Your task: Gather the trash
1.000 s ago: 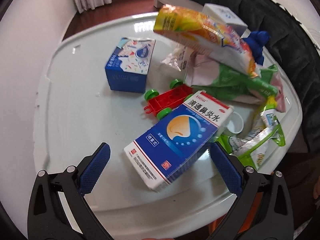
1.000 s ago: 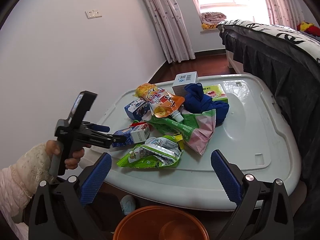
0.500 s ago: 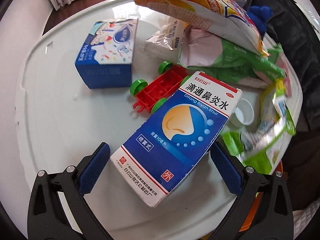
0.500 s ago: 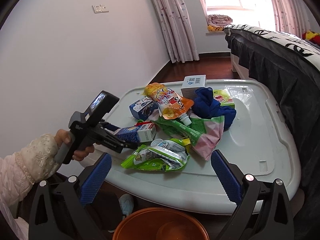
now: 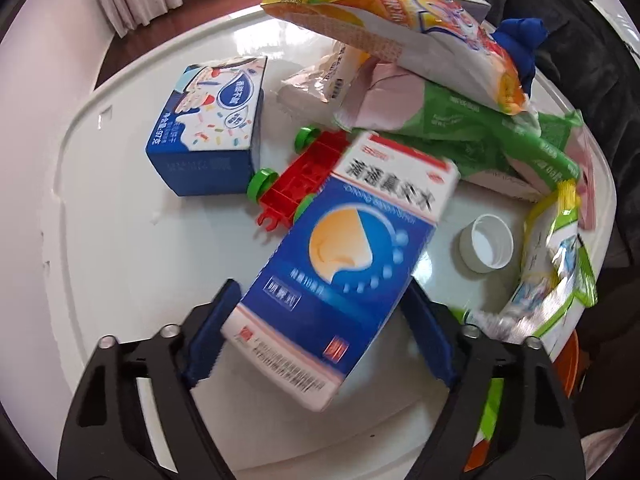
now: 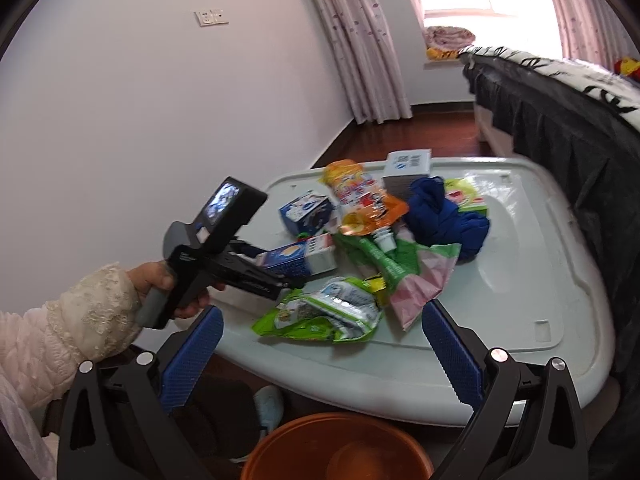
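Note:
A blue and white medicine box lies on the white table. My left gripper has its blue fingers against both sides of the box's near end. The box also shows in the right wrist view, held at the tip of the left gripper. My right gripper is open and empty, back from the table's front edge above an orange bin. An orange juice pouch, green wrappers and a green snack bag lie in the pile.
A blue biscuit box, a red toy car with green wheels, a white cap and blue cloth lie on the table. A dark-skirted bed stands to the right. The wall is at the left.
My left gripper moved forward over the medicine box and its fingers closed in onto the box's sides. The right gripper rose and drew back slightly.

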Motion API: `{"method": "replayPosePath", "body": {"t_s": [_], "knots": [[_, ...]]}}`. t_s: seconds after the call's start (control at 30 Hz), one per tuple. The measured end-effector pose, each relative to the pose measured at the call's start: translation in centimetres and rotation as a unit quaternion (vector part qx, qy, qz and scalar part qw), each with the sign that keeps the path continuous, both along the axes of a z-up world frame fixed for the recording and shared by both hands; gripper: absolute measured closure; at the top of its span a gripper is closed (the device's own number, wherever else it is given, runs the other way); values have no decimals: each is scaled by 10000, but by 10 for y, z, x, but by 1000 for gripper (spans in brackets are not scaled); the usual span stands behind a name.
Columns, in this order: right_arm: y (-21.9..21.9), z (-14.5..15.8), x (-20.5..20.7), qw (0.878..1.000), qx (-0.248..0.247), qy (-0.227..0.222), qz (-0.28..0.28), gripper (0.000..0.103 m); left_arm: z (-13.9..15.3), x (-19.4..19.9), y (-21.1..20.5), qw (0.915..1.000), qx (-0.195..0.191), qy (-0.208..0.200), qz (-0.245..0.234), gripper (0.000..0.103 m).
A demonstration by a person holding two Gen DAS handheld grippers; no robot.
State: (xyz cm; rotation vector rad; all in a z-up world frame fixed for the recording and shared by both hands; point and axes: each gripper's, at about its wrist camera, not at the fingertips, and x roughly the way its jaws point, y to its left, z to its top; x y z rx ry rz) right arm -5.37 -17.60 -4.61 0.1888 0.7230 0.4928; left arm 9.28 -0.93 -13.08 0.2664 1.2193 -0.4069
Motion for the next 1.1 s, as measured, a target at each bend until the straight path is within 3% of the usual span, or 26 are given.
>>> {"method": "replayPosePath", "body": {"t_s": [0.1, 0.2, 0.47, 0.6, 0.9, 1.1], "knots": [[3, 2, -4, 9996, -255, -68, -94, 5, 0, -16, -9, 9996, 142, -230, -95, 37], [4, 7, -5, 9985, -481, -157, -216, 5, 6, -25, -5, 9998, 45, -186, -36, 42], [-14, 8, 3, 9990, -34, 63, -447, 5, 4, -38, -4, 9992, -56, -295, -276, 45], [-10, 11, 3, 9989, -162, -36, -432, 5, 7, -38, 6, 9988, -352, -257, -244, 46], [-12, 22, 12, 9978, -362, -118, -535, 5, 39, -52, 40, 9953, -796, -522, 179, 45], [7, 30, 45, 9988, -457, 14, -186, 5, 63, -71, 66, 9895, -1045, -874, 478, 45]]}}
